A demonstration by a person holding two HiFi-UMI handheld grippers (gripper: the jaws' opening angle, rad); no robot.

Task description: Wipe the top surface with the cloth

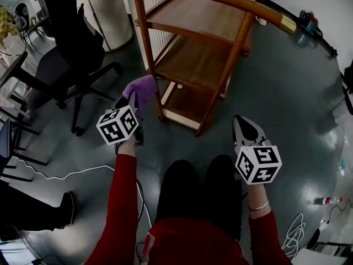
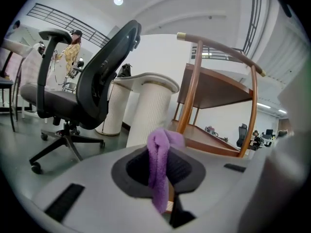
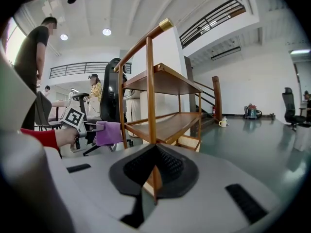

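Observation:
A wooden three-shelf cart (image 1: 198,43) with a curved brass-tipped handle stands ahead of me. Its top shelf (image 1: 196,12) is bare wood. My left gripper (image 1: 131,101) is shut on a purple cloth (image 1: 140,88), held low beside the cart's near left leg. In the left gripper view the cloth (image 2: 160,169) hangs folded between the jaws. My right gripper (image 1: 246,128) hovers low to the right of the cart, jaws together with nothing between them. The right gripper view shows the cart (image 3: 160,110) and the cloth (image 3: 108,132) in the left gripper (image 3: 97,128).
A black office chair (image 1: 66,65) stands left of the cart, near a white ribbed pedestal (image 1: 107,12). A white cable (image 1: 60,173) lies on the grey floor at left. People stand in the background of the gripper views. A mug (image 3: 223,122) sits on the floor far off.

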